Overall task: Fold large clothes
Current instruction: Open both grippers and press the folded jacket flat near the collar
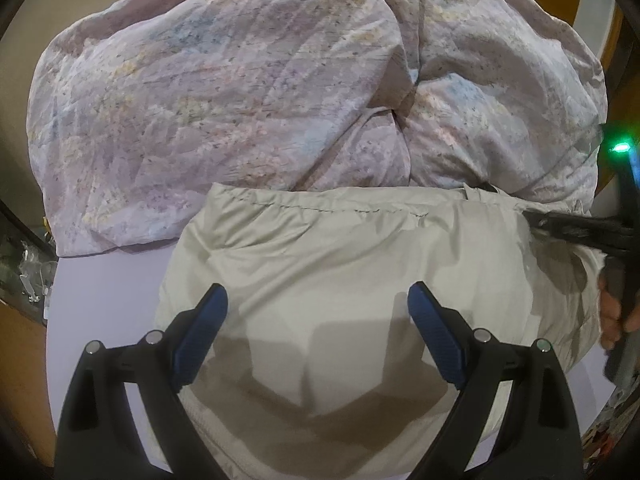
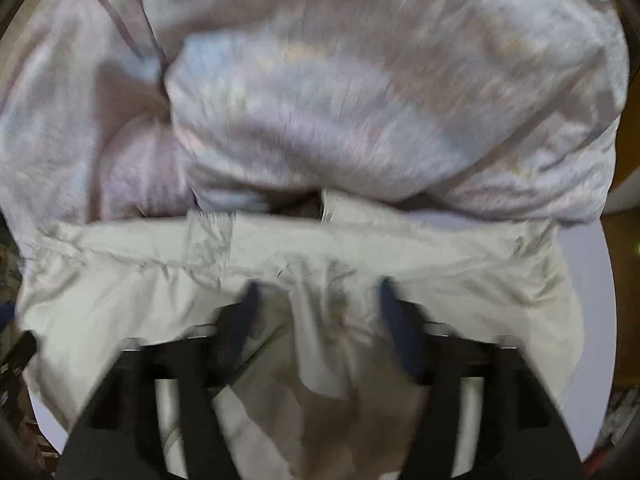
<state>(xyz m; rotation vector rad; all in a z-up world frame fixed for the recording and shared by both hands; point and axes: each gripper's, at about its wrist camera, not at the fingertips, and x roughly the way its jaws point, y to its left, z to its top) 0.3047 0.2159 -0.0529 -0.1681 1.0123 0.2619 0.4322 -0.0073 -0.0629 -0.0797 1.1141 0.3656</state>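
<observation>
We hold the left gripper (image 1: 318, 304) spread wide above the beige jacket (image 1: 360, 256) on the lavender bed (image 1: 100, 292); our right gripper (image 2: 316, 296) hovers parted over its collar edge, near the floral duvet (image 1: 240, 92).

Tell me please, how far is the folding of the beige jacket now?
Done: the beige jacket already lies as a compact bundle on the lilac sheet, in front of the floral duvet. In hand: the left gripper hovers open above it; the right gripper, blurred, looks open at the stitched edge. Left: probably a last fold or smoothing; I cannot tell whether sleeves are tucked.
</observation>
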